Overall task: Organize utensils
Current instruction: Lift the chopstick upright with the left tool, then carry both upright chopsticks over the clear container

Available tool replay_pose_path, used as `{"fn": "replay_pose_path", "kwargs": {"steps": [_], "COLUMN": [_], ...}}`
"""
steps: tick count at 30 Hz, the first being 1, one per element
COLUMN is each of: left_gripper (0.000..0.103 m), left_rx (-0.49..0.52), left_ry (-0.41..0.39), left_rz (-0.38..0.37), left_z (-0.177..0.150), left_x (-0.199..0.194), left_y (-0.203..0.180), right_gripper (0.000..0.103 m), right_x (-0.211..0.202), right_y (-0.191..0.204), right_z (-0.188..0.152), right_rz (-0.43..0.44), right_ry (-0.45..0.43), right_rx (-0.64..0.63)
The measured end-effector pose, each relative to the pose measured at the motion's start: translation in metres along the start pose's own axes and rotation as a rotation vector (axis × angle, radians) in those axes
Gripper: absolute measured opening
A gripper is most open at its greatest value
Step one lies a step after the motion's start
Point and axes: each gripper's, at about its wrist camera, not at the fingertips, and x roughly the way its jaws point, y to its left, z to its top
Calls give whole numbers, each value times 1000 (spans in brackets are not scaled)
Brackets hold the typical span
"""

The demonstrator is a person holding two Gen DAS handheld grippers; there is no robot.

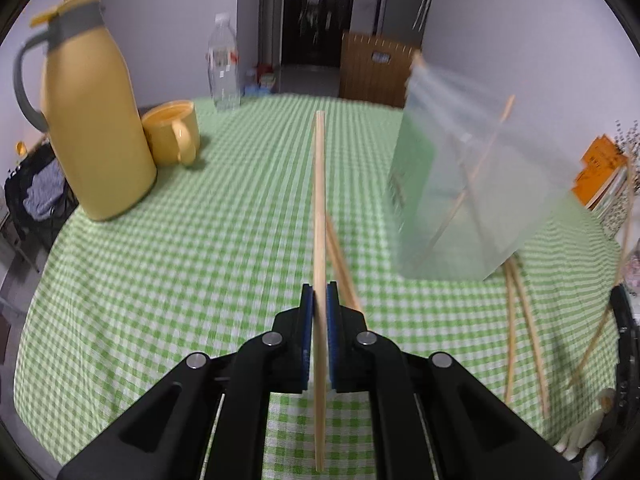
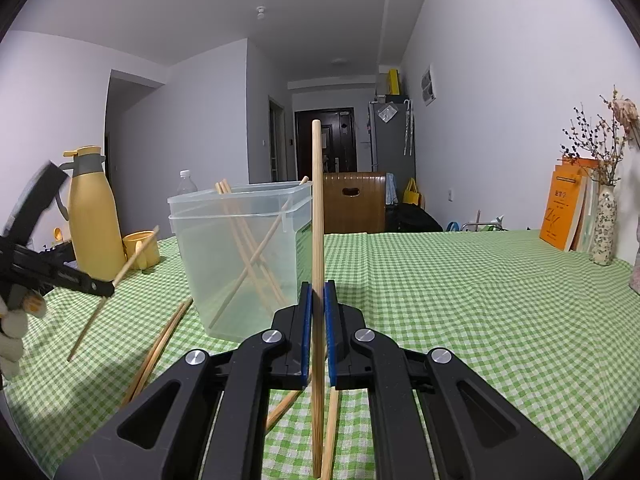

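**Both grippers pinch chopsticks**

Left gripper [image 1: 320, 300]: blue pads clamped on a slim wooden chopstick [image 1: 319, 200]. Beside it, the translucent plastic bin [image 2: 240, 248], blurred in the left view, holds crossed sticks. Right gripper [image 2: 319, 300] pinches a round upright chopstick [image 2: 316, 208]; its lower end is cut off.

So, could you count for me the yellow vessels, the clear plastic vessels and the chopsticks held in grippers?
Yellow vessels: 2 (flask, mug)
Clear vessels: 2 (tub, bottle)
Held chopsticks: 2 (left chopstick in left gripper, right chopstick in right gripper)
Total: 6
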Motion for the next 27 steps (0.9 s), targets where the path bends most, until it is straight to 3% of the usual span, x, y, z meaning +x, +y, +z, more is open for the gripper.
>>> {"fn": "replay_pose_path", "kwargs": {"steps": [6,8,17,27], "left_gripper": [4,4,4,4], "left_rx": [0,12,77,105], "left_ry": [-110,-166,-311,-385], "left_rz": [-72,-132,-160,-206], "left_z": [-5,-6,-9,-3], "left_x": [-32,-44,-82,-105], "left_y": [-13,-19,-46,-68], "right_gripper": [7,7,6,6], "right_x": [-2,-3,-10,-32], "right_y": [-1,-2,-2,11], "right_z": [0,1,2,20], "right_rz": [-8,-7,-18,23], "right_ry": [-10,-14,-50,-122], "right_rx": [2,3,0,-14]}}
